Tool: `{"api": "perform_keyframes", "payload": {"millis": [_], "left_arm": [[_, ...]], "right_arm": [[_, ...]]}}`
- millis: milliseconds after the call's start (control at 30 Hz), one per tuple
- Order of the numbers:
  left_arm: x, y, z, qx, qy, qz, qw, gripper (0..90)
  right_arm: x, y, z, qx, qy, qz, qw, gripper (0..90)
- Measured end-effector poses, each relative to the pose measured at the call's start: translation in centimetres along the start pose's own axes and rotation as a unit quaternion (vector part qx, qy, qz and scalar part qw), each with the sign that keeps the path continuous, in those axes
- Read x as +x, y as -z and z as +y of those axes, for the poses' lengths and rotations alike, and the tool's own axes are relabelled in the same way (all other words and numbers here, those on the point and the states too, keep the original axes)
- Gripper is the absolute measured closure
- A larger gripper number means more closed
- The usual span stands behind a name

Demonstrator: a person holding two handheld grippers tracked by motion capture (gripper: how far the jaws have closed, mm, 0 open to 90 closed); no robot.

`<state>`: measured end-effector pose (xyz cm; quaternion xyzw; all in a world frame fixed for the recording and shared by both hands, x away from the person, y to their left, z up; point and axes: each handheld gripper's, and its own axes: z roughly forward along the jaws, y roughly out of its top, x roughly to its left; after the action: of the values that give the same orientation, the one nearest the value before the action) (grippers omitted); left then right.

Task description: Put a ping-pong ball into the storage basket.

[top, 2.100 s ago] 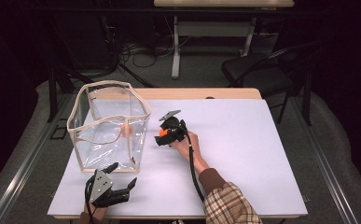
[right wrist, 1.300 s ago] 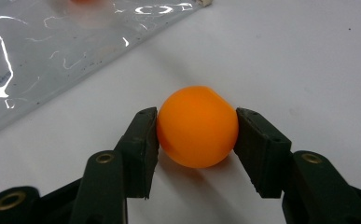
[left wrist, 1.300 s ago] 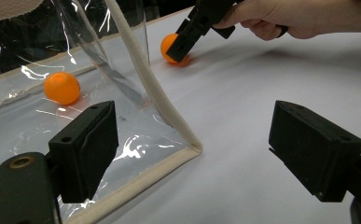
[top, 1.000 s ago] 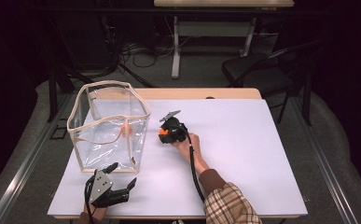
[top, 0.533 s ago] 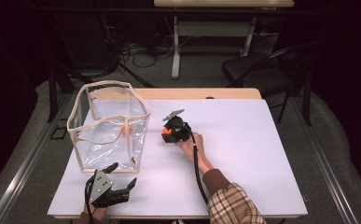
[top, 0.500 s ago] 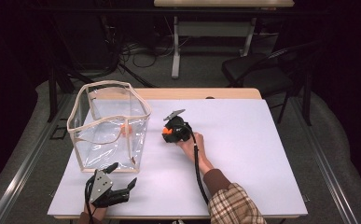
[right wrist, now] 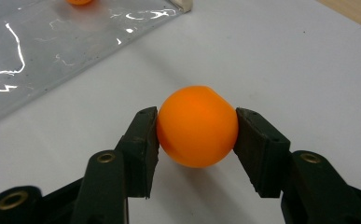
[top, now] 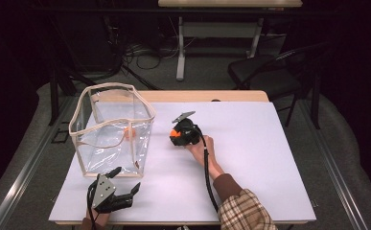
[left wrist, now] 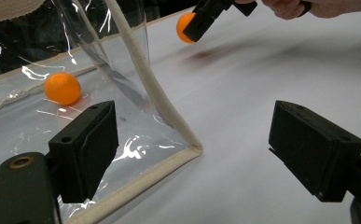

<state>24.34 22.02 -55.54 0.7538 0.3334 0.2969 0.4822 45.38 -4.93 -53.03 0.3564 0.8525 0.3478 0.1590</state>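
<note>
Clamping orange ball (right wrist: 197,132), right gripper (right wrist: 197,140) jaws pressed tight.

— What is sitting between the black jaws?
— A smooth orange ball (right wrist: 197,126), round and unmarked, is being pinched on both sides just above the white table (top: 250,143), near a clear bin (top: 111,127).

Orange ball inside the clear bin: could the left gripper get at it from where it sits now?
Probably not directly: the bin wall stands between the open left gripper and that ball; it would need to go over the rim.
</note>
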Motion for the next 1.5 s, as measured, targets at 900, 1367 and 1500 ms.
{"api": "perform_keyframes", "payload": {"millis": [900,1367,1500], "left_arm": [[0.0,0.0,0.0,0.001,-0.003,0.001,1.0,15.9],[-0.1,0.0,0.0,0.001,-0.003,0.001,1.0,15.9],[0.0,0.0,0.0,0.002,-0.002,0.0,1.0,15.9]], "right_arm": [[-0.9,1.9,0.1,-0.01,-0.004,-0.003,0.9999,50.6],[-1.0,2.5,0.3,-0.015,-0.004,-0.001,0.9999,50.7],[-1.0,2.8,0.4,-0.016,-0.004,0.002,0.9999,50.7]]}}
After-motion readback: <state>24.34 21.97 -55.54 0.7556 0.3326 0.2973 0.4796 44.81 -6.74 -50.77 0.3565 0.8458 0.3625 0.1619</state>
